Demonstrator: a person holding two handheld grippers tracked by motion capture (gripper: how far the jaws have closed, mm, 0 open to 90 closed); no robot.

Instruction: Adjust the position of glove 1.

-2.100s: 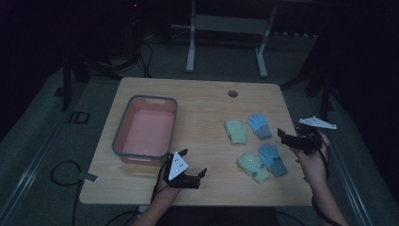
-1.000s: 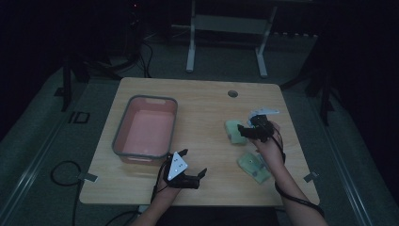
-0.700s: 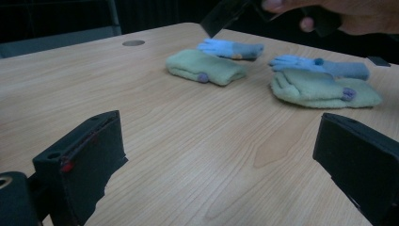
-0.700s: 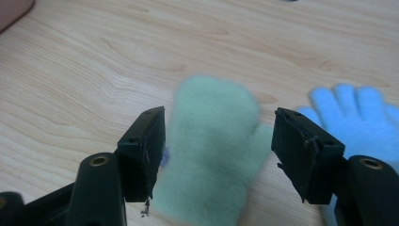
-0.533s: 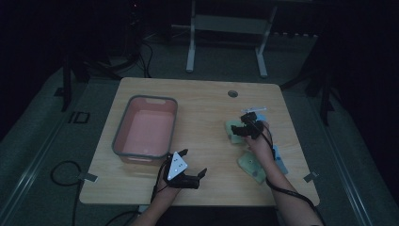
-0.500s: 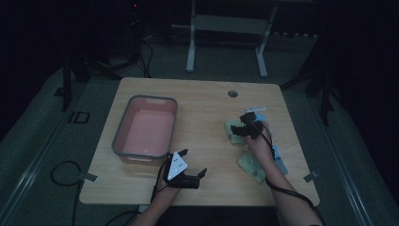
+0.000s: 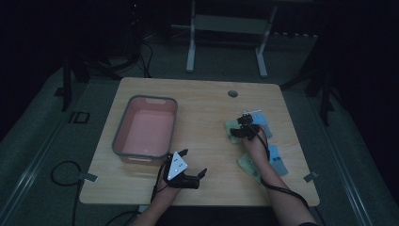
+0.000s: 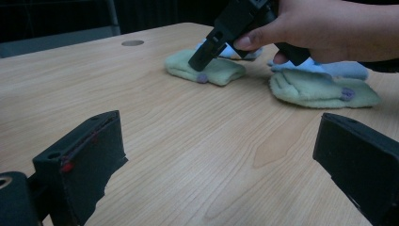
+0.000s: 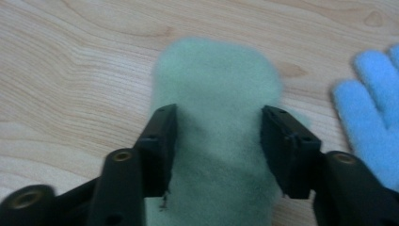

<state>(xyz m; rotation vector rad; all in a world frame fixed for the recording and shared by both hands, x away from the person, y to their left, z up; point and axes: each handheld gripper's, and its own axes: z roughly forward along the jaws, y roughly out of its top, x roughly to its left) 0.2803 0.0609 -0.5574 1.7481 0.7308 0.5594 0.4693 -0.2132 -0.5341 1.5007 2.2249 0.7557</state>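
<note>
From the high view, I see my right gripper (image 7: 241, 132) at centre right of the frame, down on the far green glove (image 7: 232, 127), with a blue glove (image 7: 263, 126) just beside it. A second green glove (image 7: 248, 164) and a second blue glove (image 7: 277, 160) lie lower right. My left gripper (image 7: 192, 170) rests near the bottom centre, beside the pink tub (image 7: 123, 133), on the desk (image 7: 202, 101).

In the left gripper view, my own jaws stand wide apart over bare wood, holding nothing; the right gripper (image 8: 204, 55) shows at the upper middle, touching the glove (image 8: 214, 70).

In the right gripper view, the jaws have just been closing and now straddle the green glove (image 9: 219, 94), pads at its edges. I judge the grasp is in hand; next I must finish squeezing, then lift, probably toward the tub.
</note>
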